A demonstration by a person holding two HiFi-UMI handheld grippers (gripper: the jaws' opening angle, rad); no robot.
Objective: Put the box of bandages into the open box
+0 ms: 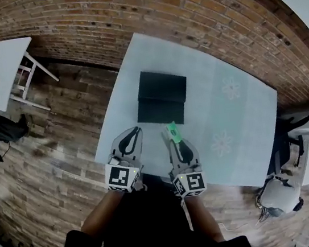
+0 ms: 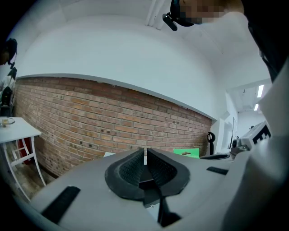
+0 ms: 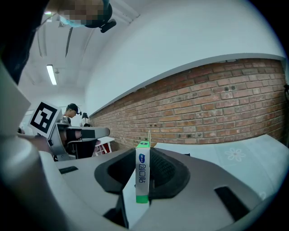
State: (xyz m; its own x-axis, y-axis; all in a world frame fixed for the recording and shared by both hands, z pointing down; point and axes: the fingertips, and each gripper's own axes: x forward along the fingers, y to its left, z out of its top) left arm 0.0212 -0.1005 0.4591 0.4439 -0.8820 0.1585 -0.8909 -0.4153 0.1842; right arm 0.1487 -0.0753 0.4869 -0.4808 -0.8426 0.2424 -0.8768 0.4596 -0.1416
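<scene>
The bandage box (image 1: 173, 130) is a slim white and green carton. It stands upright between the pads of my right gripper (image 1: 172, 134), which is shut on it. In the right gripper view the carton (image 3: 142, 173) shows its narrow printed face, held in that gripper (image 3: 147, 155) above the table. The open box (image 1: 161, 97) is black and lies on the pale table (image 1: 229, 120), a short way beyond both grippers. My left gripper (image 1: 137, 132) hovers left of the right one, its jaws (image 2: 145, 155) shut on nothing. The left gripper view shows the green carton (image 2: 186, 153) off to its right.
A brick wall (image 1: 195, 10) runs behind the table. A small white side table (image 1: 3, 71) stands on the wooden floor at the far left. Office chairs and a desk (image 1: 300, 173) sit to the right of the table. The table's near edge lies under my grippers.
</scene>
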